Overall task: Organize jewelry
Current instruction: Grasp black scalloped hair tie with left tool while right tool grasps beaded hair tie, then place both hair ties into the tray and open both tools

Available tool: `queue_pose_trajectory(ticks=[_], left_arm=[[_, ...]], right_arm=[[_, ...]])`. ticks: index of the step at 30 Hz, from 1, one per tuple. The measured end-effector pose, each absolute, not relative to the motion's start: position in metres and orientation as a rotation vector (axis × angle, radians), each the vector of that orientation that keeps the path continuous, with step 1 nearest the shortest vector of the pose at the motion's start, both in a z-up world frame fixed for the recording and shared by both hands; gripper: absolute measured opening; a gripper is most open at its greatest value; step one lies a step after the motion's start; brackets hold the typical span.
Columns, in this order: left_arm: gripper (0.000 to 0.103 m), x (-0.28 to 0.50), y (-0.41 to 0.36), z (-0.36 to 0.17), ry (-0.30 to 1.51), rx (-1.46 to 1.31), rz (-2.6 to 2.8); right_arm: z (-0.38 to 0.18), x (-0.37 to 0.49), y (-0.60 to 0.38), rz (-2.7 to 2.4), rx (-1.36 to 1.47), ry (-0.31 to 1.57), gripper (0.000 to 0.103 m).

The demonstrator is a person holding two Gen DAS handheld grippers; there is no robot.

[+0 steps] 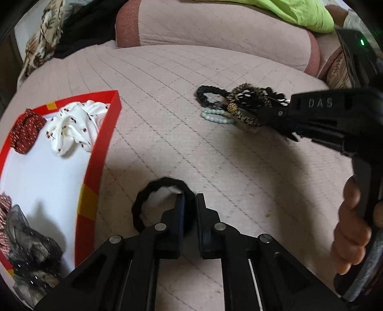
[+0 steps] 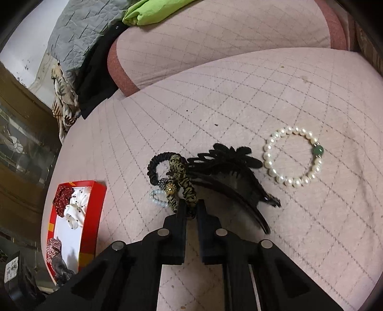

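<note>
So, pink quilted bed cover [image 1: 167,100] everywhere, cluttered with hair stuff and jewelry. Lower middle of the left wrist view: left gripper [image 1: 190,199] squeezed down to a narrow gap, pinching one side of a plain black hair tie [image 1: 141,203] lying flat on the cover, right next to the red box [image 1: 105,134] along the left edge. Inside that box: a dark red dotted scrunchie [image 1: 26,134], a white printed scrunchie [image 1: 71,129], plus a red-and-white one and a grey sheer one down at the bottom left. Centre of the right wrist view: right gripper [image 2: 191,205] also clamped almost shut, nipping the near end of a tiger-striped scrunchie [image 2: 182,181] with a gold bead ball on it. Tangled in the same little pile: a black ruffled hair tie [image 2: 158,165], a pale blue bead bracelet [image 2: 156,199] just to the left, a big black claw clip [image 2: 227,177] to the right. Further right and well apart: a pearl bracelet [image 2: 292,156] with one green bead. Right edge of the left view: a hand [image 1: 352,227] wrapped round the other gripper's handle. Bright green cloth [image 2: 153,12] up top.
</note>
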State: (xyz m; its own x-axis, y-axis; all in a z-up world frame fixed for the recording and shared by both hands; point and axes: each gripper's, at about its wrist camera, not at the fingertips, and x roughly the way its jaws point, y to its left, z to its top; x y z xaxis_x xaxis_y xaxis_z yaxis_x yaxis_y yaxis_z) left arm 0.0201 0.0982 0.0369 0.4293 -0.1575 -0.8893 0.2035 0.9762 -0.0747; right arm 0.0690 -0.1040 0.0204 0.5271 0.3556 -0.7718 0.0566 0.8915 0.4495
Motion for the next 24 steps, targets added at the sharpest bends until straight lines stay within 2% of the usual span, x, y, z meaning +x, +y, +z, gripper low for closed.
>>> queue_pose_trajectory(ticks=[11,24], left_arm=[[0.008,-0.034,0.101,0.097,1.022,-0.053,-0.347],[0.008,-0.080,0.155,0.162,0.896,-0.196,-0.338]], right_arm=[[0.058,0.001,-0.118,0.218,0.477,0.960,0.009],[0.117,-0.074,-0.094,0.348,0.462,0.885,0.009]])
